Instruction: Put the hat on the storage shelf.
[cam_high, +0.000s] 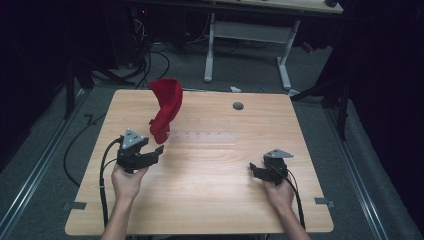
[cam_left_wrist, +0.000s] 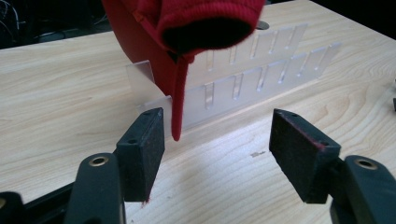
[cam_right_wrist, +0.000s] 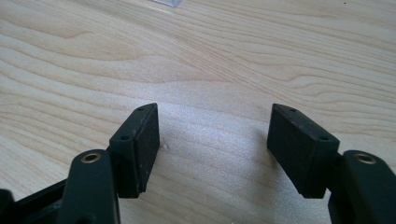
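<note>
Fingers (cam_left_wrist: 144, 140) of the left gripper (cam_high: 161, 149) gape released near the red beanie (cam_high: 166, 107) draped on the clear rack (cam_left_wrist: 243, 79); the right gripper (cam_high: 252, 168) also released, rests on the counter (cam_high: 210, 200).

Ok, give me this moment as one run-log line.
left gripper: open, empty, facing red knit cloth | cloth: draped on clear slotted rack | right gripper: open, empty, over table

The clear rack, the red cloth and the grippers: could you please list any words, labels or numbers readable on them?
None can be read: the clear rack bears only slots, and the red cloth, left gripper, right gripper and table carry no lettering.
</note>
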